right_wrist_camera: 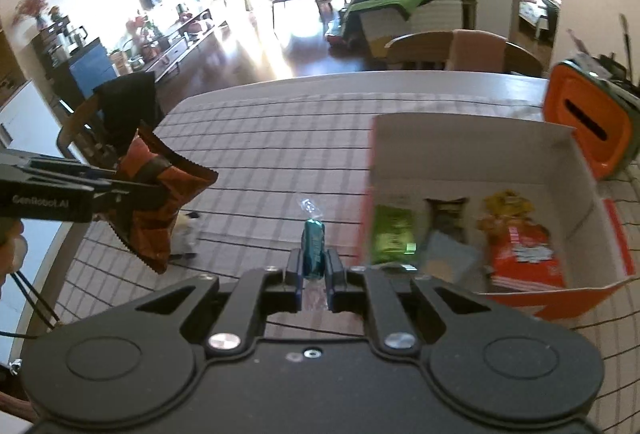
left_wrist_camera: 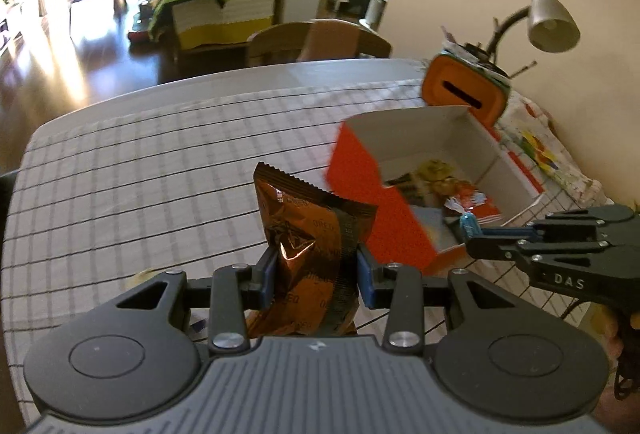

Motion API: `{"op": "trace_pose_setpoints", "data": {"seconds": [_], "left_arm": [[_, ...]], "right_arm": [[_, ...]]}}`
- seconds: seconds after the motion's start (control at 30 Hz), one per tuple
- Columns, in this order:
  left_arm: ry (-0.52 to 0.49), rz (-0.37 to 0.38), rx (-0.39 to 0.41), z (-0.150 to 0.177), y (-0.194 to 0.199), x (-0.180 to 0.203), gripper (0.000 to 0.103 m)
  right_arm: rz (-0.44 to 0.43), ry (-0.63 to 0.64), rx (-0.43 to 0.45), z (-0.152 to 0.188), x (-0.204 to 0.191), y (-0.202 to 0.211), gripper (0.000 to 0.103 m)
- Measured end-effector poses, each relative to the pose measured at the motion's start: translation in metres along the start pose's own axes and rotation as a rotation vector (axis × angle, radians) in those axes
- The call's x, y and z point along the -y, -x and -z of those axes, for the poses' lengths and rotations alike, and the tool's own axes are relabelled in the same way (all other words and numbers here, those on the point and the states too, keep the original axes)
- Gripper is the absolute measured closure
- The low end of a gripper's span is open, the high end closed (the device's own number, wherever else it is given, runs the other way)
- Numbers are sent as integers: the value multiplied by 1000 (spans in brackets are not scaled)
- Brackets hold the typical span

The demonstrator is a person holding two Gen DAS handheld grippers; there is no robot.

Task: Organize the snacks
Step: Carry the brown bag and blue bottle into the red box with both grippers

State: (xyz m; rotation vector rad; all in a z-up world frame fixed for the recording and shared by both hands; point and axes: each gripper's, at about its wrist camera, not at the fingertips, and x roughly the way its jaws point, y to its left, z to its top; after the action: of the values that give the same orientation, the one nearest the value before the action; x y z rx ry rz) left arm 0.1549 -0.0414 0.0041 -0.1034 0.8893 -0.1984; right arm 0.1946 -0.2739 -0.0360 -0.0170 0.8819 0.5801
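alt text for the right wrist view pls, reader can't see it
The right tongs grip a small teal wrapped candy above a checked tablecloth. To the right sits an open orange box already holding several snack packets. At left, the left tongs hold up a copper-colored snack bag.
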Motion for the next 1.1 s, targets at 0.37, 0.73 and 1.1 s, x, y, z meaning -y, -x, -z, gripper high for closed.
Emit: {"op": "trace_pose_setpoints", "data": {"seconds": [0.37,0.73,1.1], "left_arm": [[-61,-5,-54,-36,-64,79,64],[-98,-20,-120,-64,-127,126,64],[-94,-35,-236,-82,-183,150,64]], "right_arm": [[67,-63,-12,-3,91,0,93],[130,-97,-37,-8,162,-7,93],[108,-96,-139,-10,187,-41,93]]}}
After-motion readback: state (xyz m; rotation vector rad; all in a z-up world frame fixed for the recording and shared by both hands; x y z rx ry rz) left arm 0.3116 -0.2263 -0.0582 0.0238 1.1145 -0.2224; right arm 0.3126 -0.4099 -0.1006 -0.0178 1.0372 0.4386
